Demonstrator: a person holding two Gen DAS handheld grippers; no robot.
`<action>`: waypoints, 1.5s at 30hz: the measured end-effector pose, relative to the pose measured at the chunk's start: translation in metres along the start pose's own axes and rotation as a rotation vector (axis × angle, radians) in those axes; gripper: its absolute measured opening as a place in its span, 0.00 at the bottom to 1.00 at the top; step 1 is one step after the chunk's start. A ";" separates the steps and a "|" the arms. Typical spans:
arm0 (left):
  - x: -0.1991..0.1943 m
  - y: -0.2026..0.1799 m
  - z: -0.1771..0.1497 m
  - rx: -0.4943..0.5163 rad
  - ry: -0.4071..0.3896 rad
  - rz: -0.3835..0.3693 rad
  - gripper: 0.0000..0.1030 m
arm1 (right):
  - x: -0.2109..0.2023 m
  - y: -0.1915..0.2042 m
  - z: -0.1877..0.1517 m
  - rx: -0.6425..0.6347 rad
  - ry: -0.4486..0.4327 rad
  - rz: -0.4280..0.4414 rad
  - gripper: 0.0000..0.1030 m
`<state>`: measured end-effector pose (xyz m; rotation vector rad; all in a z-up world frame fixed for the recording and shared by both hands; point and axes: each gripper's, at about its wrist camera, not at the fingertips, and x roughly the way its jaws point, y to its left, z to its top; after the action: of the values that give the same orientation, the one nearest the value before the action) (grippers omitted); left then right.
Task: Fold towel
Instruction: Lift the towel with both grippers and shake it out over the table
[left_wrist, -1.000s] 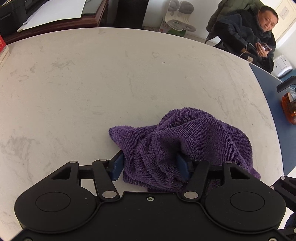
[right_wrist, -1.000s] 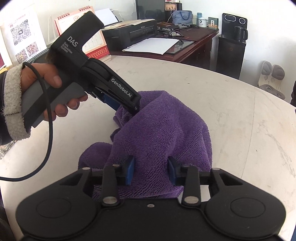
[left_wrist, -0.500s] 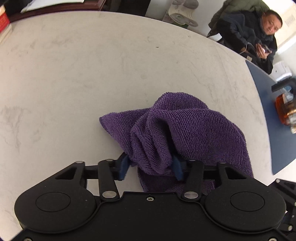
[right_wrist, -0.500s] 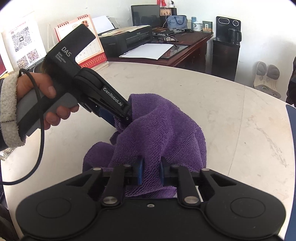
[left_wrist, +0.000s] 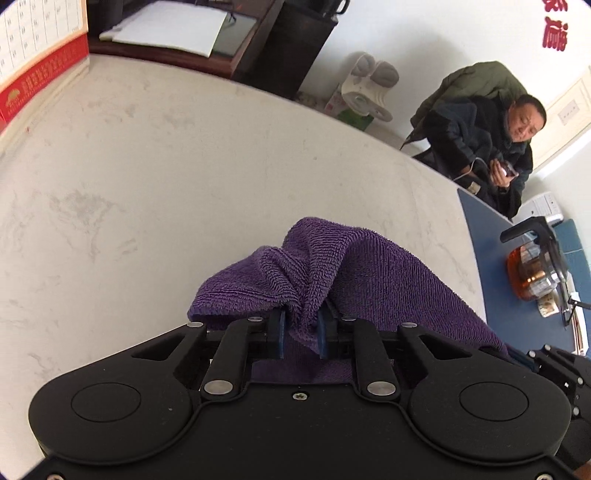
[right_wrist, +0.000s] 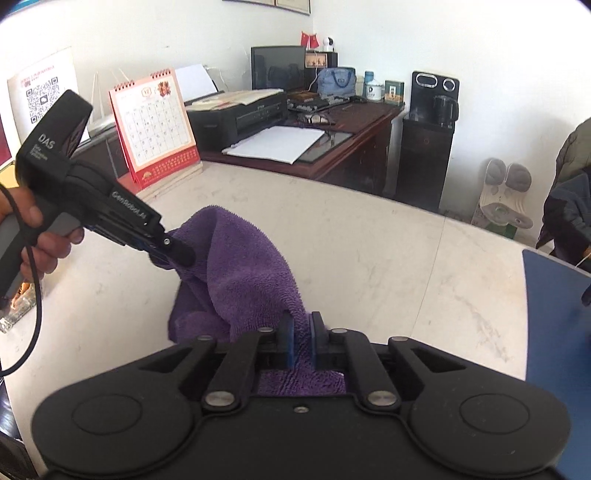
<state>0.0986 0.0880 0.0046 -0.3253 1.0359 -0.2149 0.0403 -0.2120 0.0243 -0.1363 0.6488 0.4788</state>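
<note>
The left tongs (left_wrist: 300, 330) are matte black, with two round discs flanking a wide body, four silver pivot pins on angled linkage arms, a central crosshead screw, and blue finger pads (left_wrist: 276, 332). The right tongs (right_wrist: 300, 338) share that build. Seen from the right wrist camera, the left unit has a pistol-shaped grey-and-black handle printed "DAS" and "GenRobot.AI", with a black cable (right_wrist: 35, 306) looping from it.

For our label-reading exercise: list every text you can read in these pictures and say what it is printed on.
"DAS": on the left claw's handle; smaller lines beneath unreadable.
"GenRobot.AI": along its body.
Calendar: numbers too small to read.
QR poster: text blurred.
Red wall characters: cut off, unreadable.
</note>
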 end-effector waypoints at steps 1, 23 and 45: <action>-0.016 -0.002 0.003 0.019 -0.034 0.005 0.15 | -0.008 -0.002 0.009 -0.014 -0.027 -0.009 0.07; -0.025 0.043 -0.104 0.042 0.171 0.180 0.45 | 0.003 -0.002 -0.033 -0.066 0.140 0.006 0.18; 0.042 0.066 -0.035 0.073 0.087 0.229 0.36 | 0.150 0.000 -0.011 -0.078 0.284 0.176 0.53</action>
<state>0.0899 0.1300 -0.0695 -0.1303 1.1393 -0.0606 0.1383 -0.1576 -0.0764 -0.2244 0.9254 0.6619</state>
